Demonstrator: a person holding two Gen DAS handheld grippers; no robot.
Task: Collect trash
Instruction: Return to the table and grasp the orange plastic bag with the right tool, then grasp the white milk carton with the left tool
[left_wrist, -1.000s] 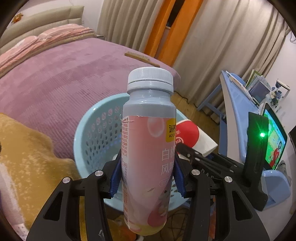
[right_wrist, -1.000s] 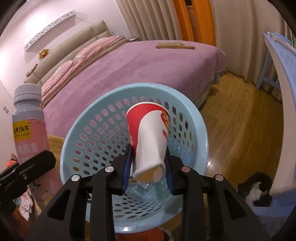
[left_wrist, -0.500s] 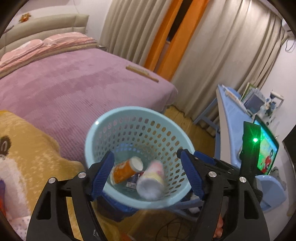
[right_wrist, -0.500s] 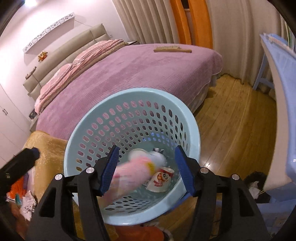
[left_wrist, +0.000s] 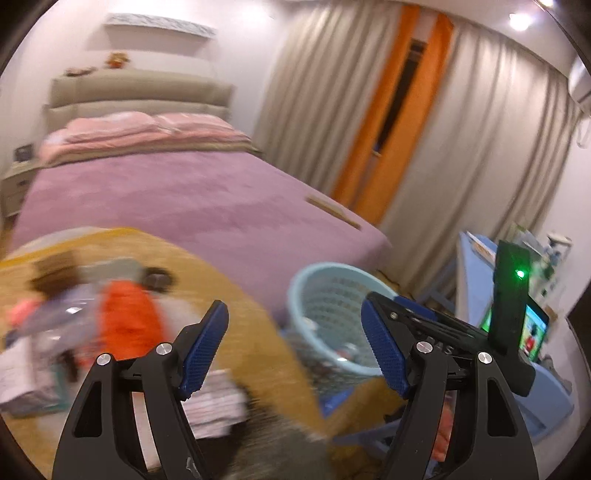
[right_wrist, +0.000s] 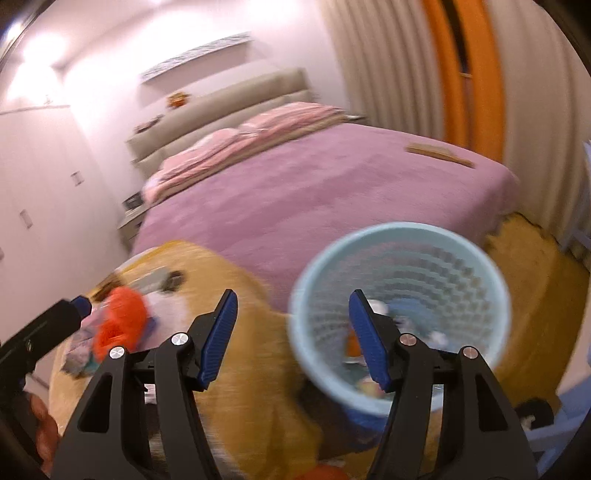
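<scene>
Left wrist view: your left gripper (left_wrist: 295, 345) fingers apart, empty; bottle gone from them since a second ago. Blue basket (left_wrist: 325, 280) now right, farther off.

Right wrist view: your right gripper (right_wrist: 293, 334) fingers apart, empty; cup dropped. Litter pile (right_wrist: 122, 325) on yellow blanket (right_wrist: 236, 369), near left, likely next.

A purple-covered bed (left_wrist: 177, 192) stands before grey curtains (left_wrist: 480, 147) and white walls.

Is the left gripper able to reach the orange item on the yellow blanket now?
Probably yes: the left gripper is open and empty, and nothing stands between it and the orange item on the yellow blanket.
</scene>
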